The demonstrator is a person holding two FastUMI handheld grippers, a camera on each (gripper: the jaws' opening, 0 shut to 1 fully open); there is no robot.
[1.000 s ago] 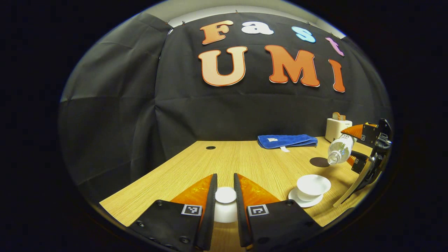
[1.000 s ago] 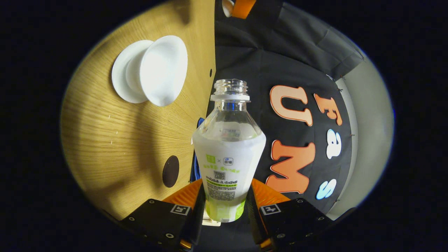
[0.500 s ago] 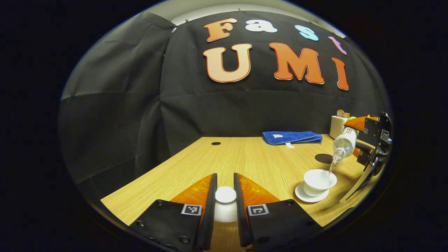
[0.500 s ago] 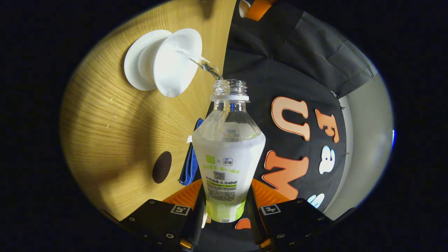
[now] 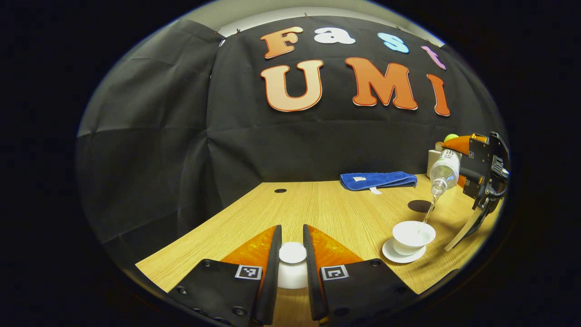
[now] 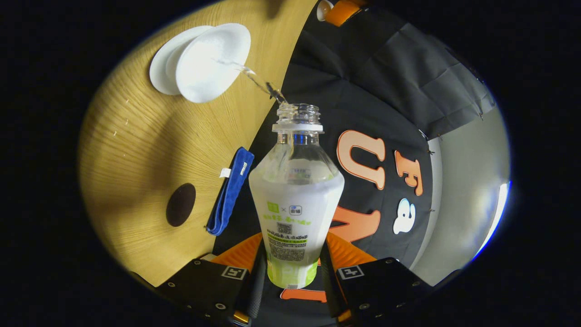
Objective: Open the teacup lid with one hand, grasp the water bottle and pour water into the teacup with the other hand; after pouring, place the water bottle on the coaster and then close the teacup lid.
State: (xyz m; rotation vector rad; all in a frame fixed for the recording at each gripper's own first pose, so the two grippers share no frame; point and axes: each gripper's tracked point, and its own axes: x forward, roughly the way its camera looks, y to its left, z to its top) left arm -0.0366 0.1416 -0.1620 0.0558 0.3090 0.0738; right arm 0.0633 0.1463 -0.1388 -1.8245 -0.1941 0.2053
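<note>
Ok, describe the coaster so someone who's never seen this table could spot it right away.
Start at the wooden table and find the folded blue towel near the back wall. The coaster lies between that towel and the white teacup: a flat, dark brown disc, bare on top.

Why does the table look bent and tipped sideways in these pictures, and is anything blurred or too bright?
Left gripper view: the fisheye lens bows the table edge; sharp, evenly lit. Right gripper view: the camera is tilted with the pouring water bottle, so the table stands sideways; the teacup is nearly washed out white, with soft shadows on the wood.
</note>
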